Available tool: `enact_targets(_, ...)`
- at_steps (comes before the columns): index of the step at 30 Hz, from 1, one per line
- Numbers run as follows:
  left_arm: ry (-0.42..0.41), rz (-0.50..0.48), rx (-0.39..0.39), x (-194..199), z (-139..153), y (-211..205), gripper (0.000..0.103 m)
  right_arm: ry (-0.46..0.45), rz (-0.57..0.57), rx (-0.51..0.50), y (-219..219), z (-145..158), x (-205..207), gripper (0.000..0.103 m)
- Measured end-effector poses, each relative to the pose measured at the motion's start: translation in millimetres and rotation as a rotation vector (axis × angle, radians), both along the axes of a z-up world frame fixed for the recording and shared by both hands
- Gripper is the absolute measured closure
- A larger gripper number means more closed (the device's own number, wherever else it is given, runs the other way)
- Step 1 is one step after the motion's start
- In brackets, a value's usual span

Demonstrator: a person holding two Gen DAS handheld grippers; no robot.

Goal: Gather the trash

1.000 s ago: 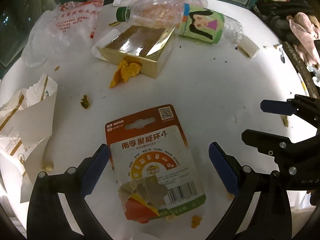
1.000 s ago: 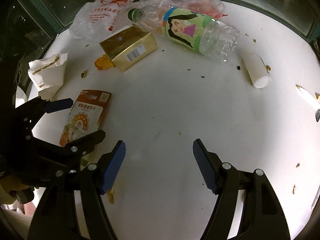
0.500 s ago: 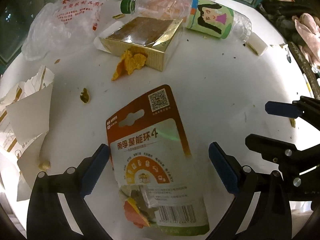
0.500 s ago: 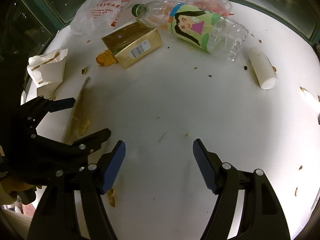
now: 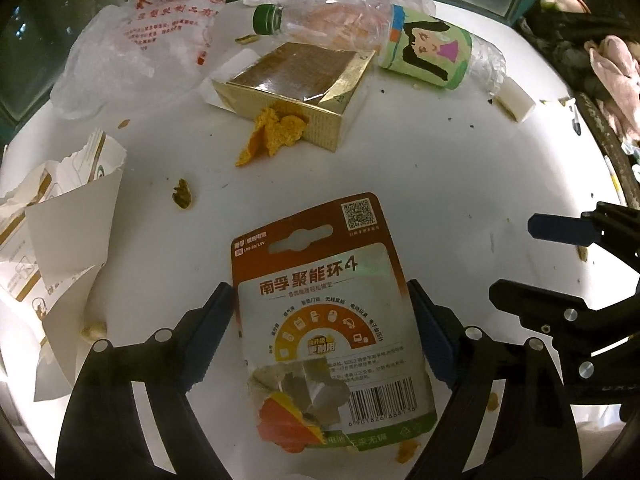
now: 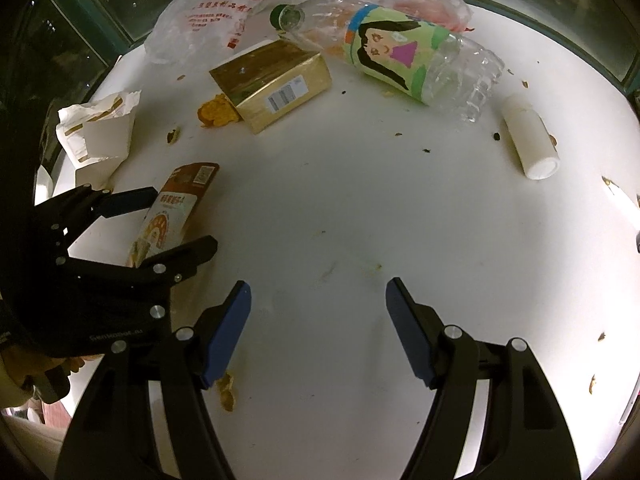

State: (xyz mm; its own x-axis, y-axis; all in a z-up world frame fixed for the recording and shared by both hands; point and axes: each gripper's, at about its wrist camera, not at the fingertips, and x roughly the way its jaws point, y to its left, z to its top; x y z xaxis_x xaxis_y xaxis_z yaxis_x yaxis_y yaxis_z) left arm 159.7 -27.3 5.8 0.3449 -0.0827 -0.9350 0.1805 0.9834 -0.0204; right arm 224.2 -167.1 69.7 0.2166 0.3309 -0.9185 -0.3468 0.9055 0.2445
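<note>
Battery packaging [image 5: 324, 312], a torn orange-and-white blister card with a barcode at its near end, now sits squeezed by its two long edges between the blue pads of the left tool [image 5: 322, 328], whose fingers were spread wide on either side of it half a second ago. In the right wrist view the card [image 6: 170, 216] tilts up off the white worktop [image 6: 360, 208], so it appears gripped and starting to lift; the first piece of trash looks secured, and what remains is carrying it to wherever rubbish is gathered, which no view shows. The right tool [image 6: 318, 324] hovers beside it over bare worktop, its fingers apart and holding nothing, free for the next item. Farther out lie a gold carton [image 5: 296, 88] with orange peel scraps [image 5: 272, 132] against its near side, a crushed clear bottle [image 6: 400, 52] with a green cartoon label, a torn white paper bag [image 5: 60, 216] to the left, a thin printed plastic bag [image 5: 136, 44] at the back, and a small white vial [image 6: 530, 140] to the right, all still to be collected.
</note>
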Motion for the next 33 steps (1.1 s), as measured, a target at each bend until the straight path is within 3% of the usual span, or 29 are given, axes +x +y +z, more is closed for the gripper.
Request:
enact_targets(17,-0.064,-0.024,-0.035,-12,39,4,0.021,-0.047,0.01,0.0,3,18,-11,0.036)
enact_targets(33,-0.13,-0.146,-0.069,-63,79,-22,0.021,-0.154,-0.071,-0.017,-22,69,-62,0.036)
